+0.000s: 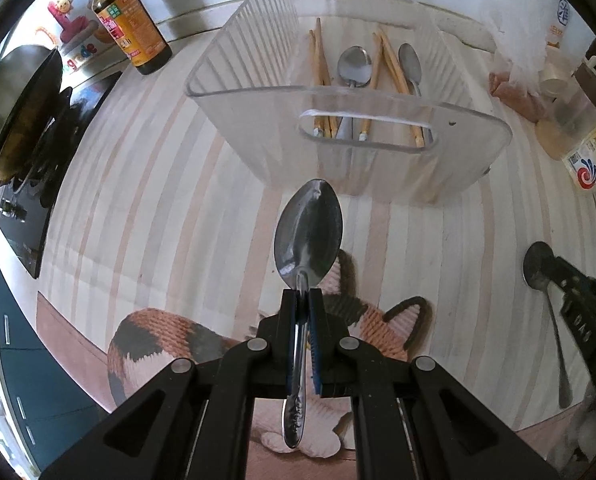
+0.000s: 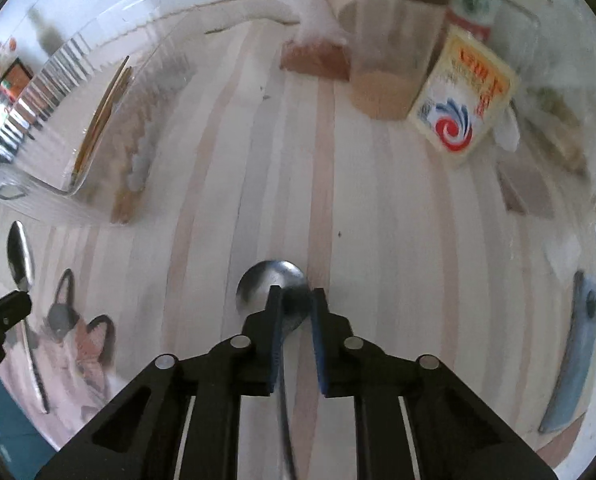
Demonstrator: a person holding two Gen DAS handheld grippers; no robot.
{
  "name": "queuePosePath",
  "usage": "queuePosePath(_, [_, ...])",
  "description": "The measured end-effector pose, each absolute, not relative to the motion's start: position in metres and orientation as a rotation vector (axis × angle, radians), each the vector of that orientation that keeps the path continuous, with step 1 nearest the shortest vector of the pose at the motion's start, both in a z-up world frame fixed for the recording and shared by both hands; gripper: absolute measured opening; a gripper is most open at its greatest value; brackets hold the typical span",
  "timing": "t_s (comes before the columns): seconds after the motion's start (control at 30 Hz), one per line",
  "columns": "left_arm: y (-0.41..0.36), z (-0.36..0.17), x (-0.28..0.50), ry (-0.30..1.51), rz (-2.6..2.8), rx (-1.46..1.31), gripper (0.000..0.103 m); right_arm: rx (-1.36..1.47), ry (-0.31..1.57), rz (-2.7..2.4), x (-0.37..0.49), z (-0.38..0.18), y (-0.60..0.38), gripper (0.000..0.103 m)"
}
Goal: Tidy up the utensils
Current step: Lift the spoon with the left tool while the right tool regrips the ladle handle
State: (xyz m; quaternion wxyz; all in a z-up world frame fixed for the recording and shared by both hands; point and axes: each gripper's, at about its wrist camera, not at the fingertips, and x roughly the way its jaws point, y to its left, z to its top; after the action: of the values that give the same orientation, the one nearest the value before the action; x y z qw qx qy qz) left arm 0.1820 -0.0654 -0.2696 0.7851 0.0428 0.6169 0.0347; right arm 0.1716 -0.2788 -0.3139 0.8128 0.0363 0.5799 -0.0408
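My left gripper [image 1: 302, 292] is shut on the neck of a steel spoon [image 1: 309, 232], held above the striped counter just short of a clear plastic basket [image 1: 257, 140]. The basket holds two spoons [image 1: 354, 66] and several wooden chopsticks [image 1: 320, 64]. My right gripper [image 2: 294, 292] straddles a second steel spoon [image 2: 263, 280] lying on the counter, fingers apart around its neck. That gripper and spoon also show in the left wrist view [image 1: 554, 276]. The left-held spoon shows in the right wrist view [image 2: 19, 256].
A sauce bottle [image 1: 131, 28] and a wok on the stove [image 1: 17, 112] stand at the left. Jars and a yeast packet [image 2: 462, 100] crowd the right. A cat-shaped mat [image 1: 157, 344] lies near the counter's front edge. A blue object [image 2: 574, 352] lies far right.
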Motion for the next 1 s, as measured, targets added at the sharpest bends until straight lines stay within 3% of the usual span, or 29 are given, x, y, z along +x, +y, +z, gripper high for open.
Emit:
queuePosePath(0.07, [-0.063, -0.269, 0.179, 1.331, 0.076, 0.089, 0.004, 0.099, 1.219, -0.095, 0.171, -0.308, -0.282, 0.000])
queuePosePath(0.4, [-0.041, -0.254, 0.165, 1.312, 0.090, 0.050, 0.004, 0.355, 1.162, -0.052, 0.145, -0.274, -0.315, 0.000])
queuePosePath(0.53, [-0.034, -0.252, 0.165, 1.302, 0.116, 0.048, 0.004, 0.286, 1.207, -0.001, 0.146, -0.269, -0.309, 0.001])
queuePosePath(0.6, [-0.032, -0.255, 0.166, 1.305, 0.125, 0.047, 0.004, 0.175, 1.256, 0.017, 0.153, -0.277, -0.297, 0.017])
queuePosePath(0.63, [-0.032, -0.257, 0.167, 1.306, 0.128, 0.050, 0.004, 0.139, 1.277, 0.025, 0.155, -0.283, -0.294, 0.048])
queuePosePath(0.67, [-0.033, -0.259, 0.167, 1.305, 0.131, 0.053, 0.004, 0.127, 1.282, 0.036, 0.155, -0.287, -0.292, 0.069])
queuePosePath(0.7, [-0.035, -0.261, 0.167, 1.305, 0.135, 0.057, 0.004, 0.095, 1.288, 0.046, 0.157, -0.293, -0.287, 0.071])
queuePosePath(0.83, [-0.037, -0.269, 0.168, 1.315, 0.138, 0.041, 0.004, -0.038, 1.322, 0.013, 0.163, -0.317, -0.274, 0.070])
queuePosePath(0.9, [-0.040, -0.270, 0.167, 1.316, 0.136, 0.039, 0.004, -0.045, 1.274, 0.022, 0.163, -0.316, -0.271, 0.060])
queuePosePath(0.97, [-0.043, -0.271, 0.167, 1.314, 0.136, 0.036, 0.004, -0.057, 1.249, 0.022, 0.165, -0.314, -0.267, 0.042])
queuePosePath(1.0, [-0.044, -0.271, 0.167, 1.314, 0.135, 0.032, 0.004, -0.063, 1.252, 0.016, 0.167, -0.315, -0.265, 0.042])
